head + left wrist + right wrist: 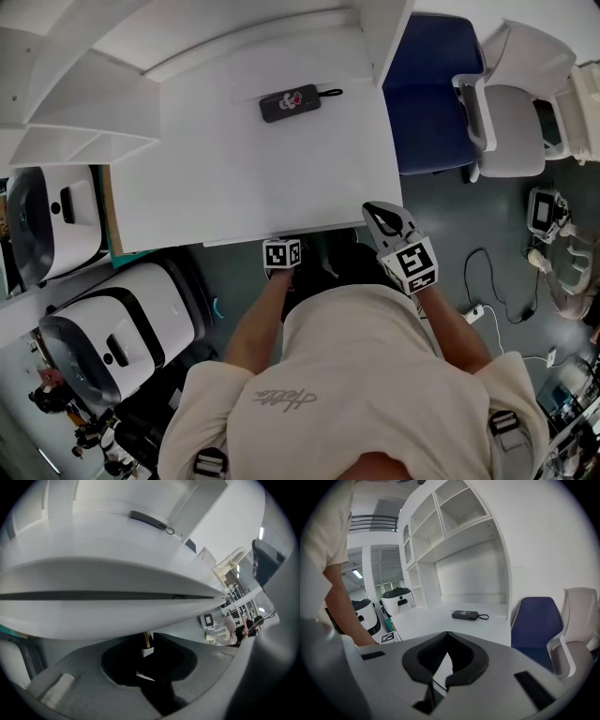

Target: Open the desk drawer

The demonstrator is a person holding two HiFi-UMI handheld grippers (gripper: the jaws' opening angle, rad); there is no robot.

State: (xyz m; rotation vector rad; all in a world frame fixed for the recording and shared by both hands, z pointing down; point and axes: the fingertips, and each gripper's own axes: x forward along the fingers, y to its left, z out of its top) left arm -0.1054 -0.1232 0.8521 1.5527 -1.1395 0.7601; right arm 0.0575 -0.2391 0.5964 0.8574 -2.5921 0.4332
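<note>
Under the front edge of the white desk [281,178], the closed white drawer front [117,613] sits flush, with a dark gap line above it. The left gripper [147,637] reaches its lower edge, jaws drawn nearly together there; whether they pinch the edge cannot be told. At the desk's right front corner, the right gripper [447,634] hangs with jaws closed on nothing. Toward the rear of the desk lies a flat black pouch with a strap [291,102].
</note>
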